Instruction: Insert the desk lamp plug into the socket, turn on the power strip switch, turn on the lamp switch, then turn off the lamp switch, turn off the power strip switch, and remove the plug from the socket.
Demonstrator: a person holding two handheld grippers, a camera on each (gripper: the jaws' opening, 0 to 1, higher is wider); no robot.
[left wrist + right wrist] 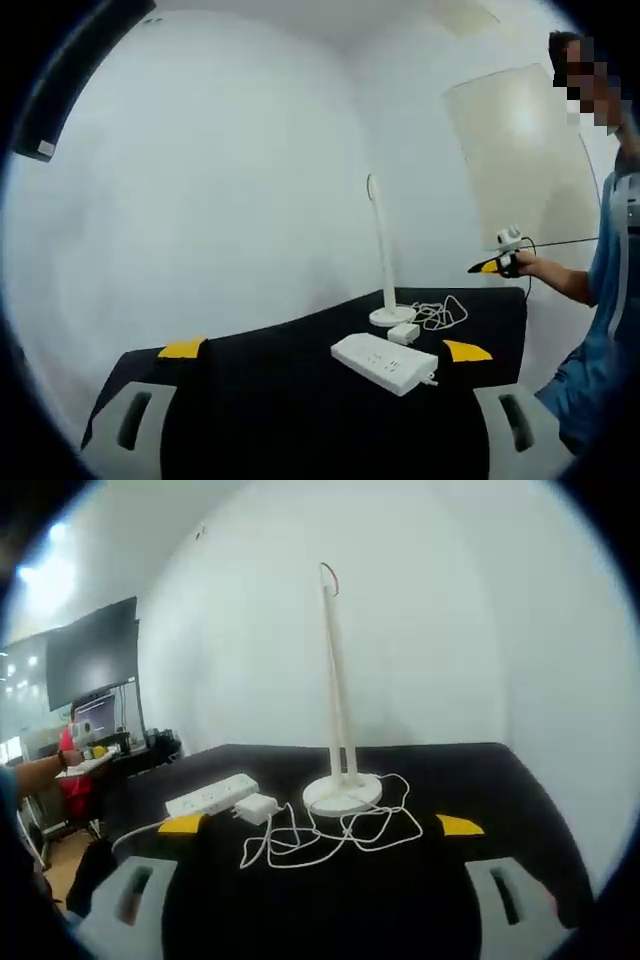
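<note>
On a black table [480, 770], the white desk lamp [340, 730] stands beside its unplugged adapter plug [257, 807], loose cord [330, 835] and power strip [212, 795], both grippers' yellow-tipped jaws spread apart, holding nothing, no lettering readable.

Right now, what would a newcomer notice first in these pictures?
A tall white lamp stands near the middle of a black table, its white cord in a loose tangle before its base. A white power strip lies beside it, the plug resting against the strip, not inserted.

lamp [340, 730] behind plug [257, 807] (strip [212, 794] beside), on table [480, 770]
</note>
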